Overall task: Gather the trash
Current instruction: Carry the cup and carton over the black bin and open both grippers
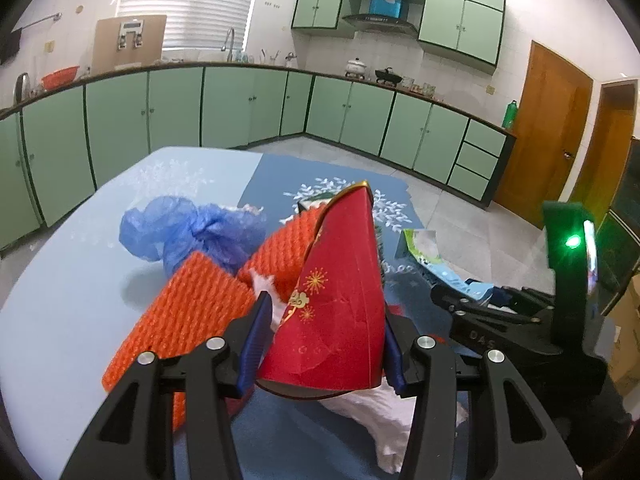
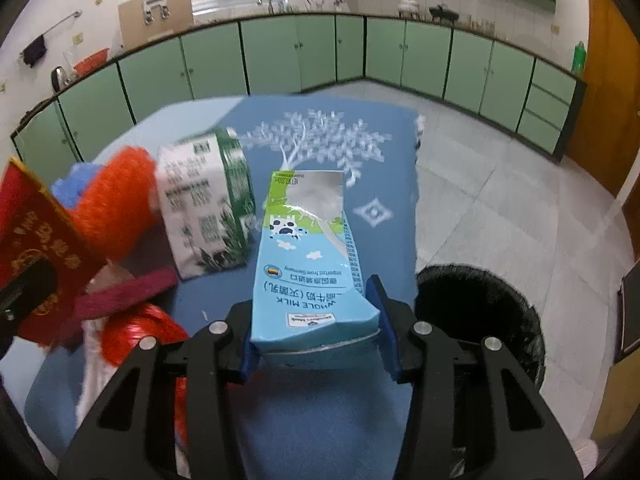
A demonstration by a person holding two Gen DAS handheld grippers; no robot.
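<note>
Mid-collection, 2 items gripped. Left gripper pinches red gold-printed paper cone above blue table. Right gripper pinches light-blue whole-milk carton. Likely next: swing carton right, release over bin. Only right wrist view shows black-lined trash bin on floor beside table; left shows orange foam netting.

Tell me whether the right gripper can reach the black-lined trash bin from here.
Probably yes: the right gripper, shut on the blue milk carton, has the black-lined trash bin open just beside it, nothing between.
</note>
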